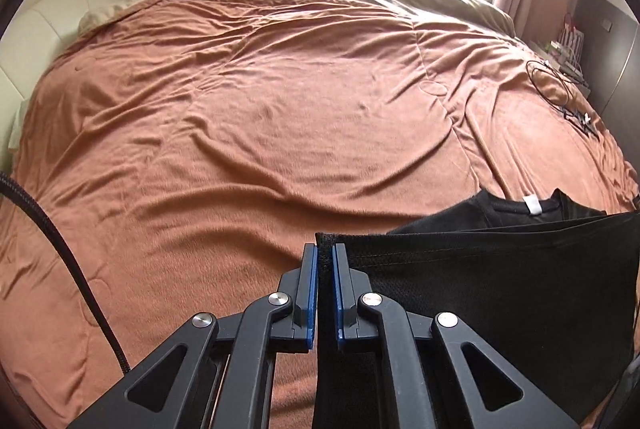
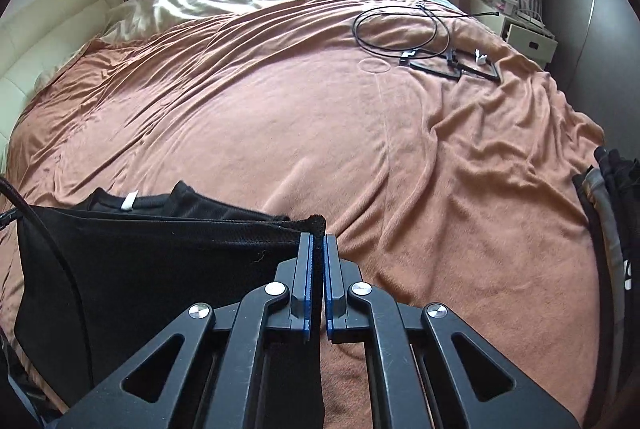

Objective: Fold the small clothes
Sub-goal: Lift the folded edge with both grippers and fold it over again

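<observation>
I hold black mesh fabric shirt (image 1: 500, 293) by hem, stretched between claws over near edge of rust-brown fleece bedspread (image 1: 248, 117). Left gripper (image 1: 325, 293) clenched on one hem corner, right gripper (image 2: 318, 285) clenched on other. Collar end lies ahead on bedspread, equally near both; I judge hem goes forward.

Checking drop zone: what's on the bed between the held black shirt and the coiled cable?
Only bare orange blanket lies between the black shirt and the coiled cable; the right wrist view shows it best.
</observation>
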### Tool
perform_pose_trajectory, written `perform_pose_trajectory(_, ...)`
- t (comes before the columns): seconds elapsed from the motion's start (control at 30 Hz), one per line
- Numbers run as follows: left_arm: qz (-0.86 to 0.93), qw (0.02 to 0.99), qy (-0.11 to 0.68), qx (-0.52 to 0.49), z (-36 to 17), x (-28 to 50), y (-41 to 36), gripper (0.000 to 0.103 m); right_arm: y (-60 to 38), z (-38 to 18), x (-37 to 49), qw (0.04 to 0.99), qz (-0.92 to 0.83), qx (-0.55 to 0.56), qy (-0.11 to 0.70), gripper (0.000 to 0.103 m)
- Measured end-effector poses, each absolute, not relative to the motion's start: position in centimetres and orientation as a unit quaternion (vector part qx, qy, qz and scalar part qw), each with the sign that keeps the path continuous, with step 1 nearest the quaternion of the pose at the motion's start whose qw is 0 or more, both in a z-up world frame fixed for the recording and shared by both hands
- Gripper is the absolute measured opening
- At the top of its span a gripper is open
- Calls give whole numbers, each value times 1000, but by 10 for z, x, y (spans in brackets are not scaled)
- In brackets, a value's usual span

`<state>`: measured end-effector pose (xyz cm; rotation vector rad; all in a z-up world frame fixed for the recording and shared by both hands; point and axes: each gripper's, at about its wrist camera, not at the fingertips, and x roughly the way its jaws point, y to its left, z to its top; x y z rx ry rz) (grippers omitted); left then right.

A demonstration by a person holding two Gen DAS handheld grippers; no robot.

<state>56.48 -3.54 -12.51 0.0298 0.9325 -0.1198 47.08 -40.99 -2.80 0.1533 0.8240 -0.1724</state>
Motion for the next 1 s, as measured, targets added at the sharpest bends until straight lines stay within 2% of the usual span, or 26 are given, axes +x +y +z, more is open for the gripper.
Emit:
perform_pose_trajectory(0.87, -41, 882, 466, 51, -167, 642, -52, 7, -417, -71, 563, 898, -96, 39, 428, 1)
perform_pose_trajectory(1.0, -31, 869, 492, 43, -177, 648, -51, 12, -407, -75, 568, 892, -103, 16, 441, 2)
